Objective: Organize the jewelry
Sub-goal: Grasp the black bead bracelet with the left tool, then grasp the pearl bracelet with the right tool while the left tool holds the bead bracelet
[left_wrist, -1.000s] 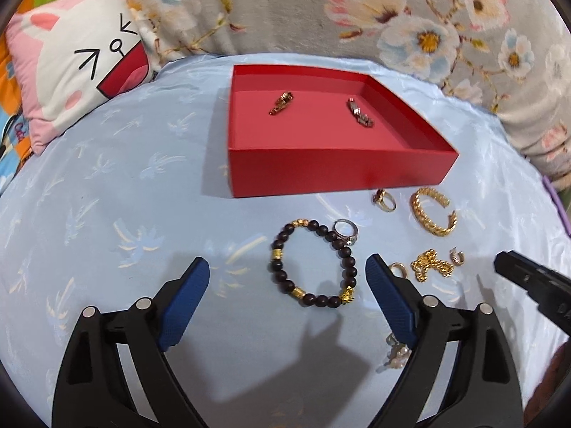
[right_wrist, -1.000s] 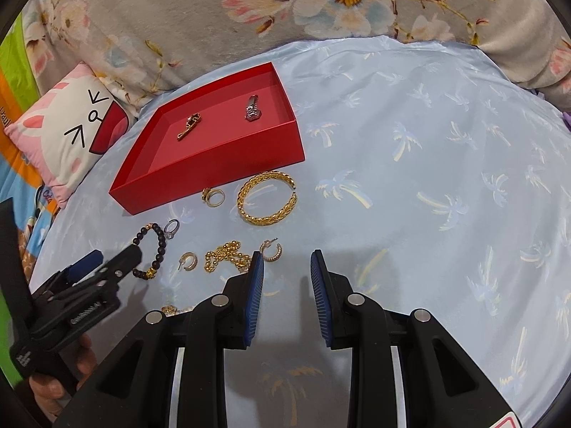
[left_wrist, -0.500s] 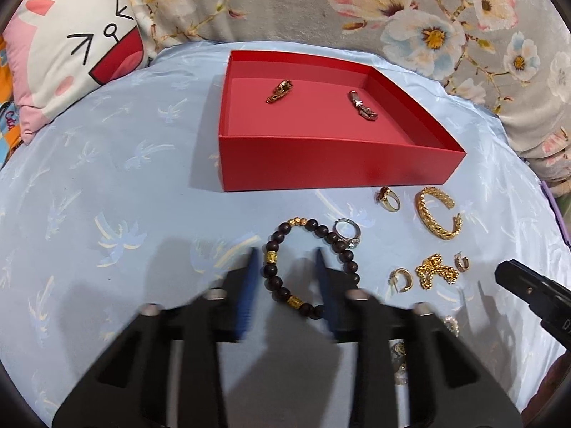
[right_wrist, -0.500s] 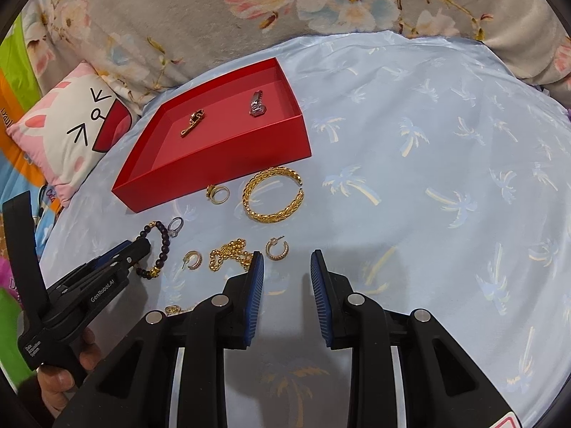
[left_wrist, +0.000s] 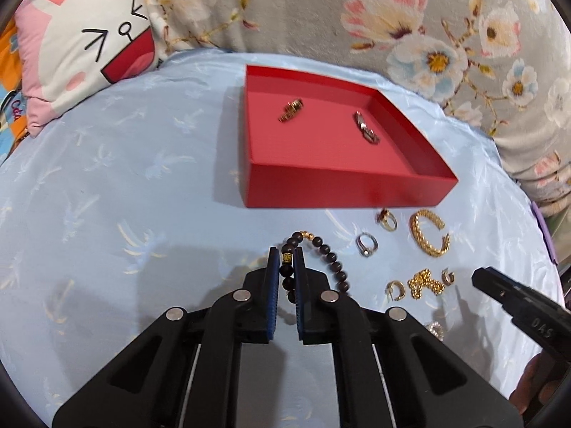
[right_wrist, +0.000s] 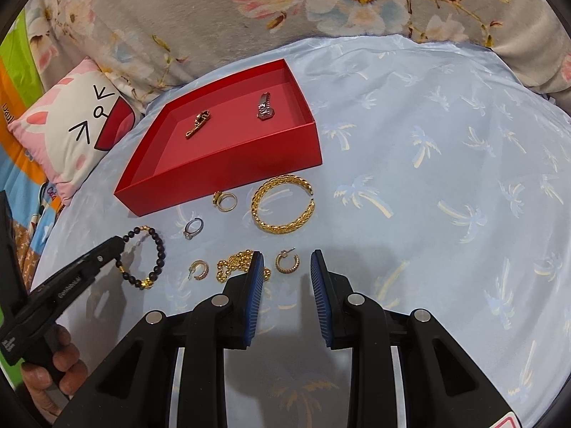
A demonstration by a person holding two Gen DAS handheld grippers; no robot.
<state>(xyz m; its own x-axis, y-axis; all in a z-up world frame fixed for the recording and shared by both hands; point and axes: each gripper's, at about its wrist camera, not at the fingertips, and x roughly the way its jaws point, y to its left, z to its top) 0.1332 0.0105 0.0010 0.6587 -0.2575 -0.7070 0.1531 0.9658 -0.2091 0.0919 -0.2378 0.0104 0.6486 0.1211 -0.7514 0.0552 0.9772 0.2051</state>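
A dark beaded bracelet [left_wrist: 323,249] is pinched between the blue pads of the left gripper [left_wrist: 286,257], on a pale blue cloth [left_wrist: 125,196]. Just ahead of that gripper a red tray [left_wrist: 342,189] is seen, with two small pieces laid inside. The right gripper [right_wrist: 287,260] is held spread apart, gripping nothing; a gold hoop earring [right_wrist: 287,261] lies between its tips, a gold chain [right_wrist: 232,264] beside its left finger, and a gold bangle [right_wrist: 283,205] ahead.

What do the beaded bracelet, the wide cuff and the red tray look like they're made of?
Beaded bracelet: dark matte round beads, maybe wood or stone, with small shiny gold-coloured spacers. Wide cuff: bright gold-coloured metal with a braided, glossy surface; real gold or plating can't be told. Red tray: probably cardboard, judging by its thin, flat matte walls.
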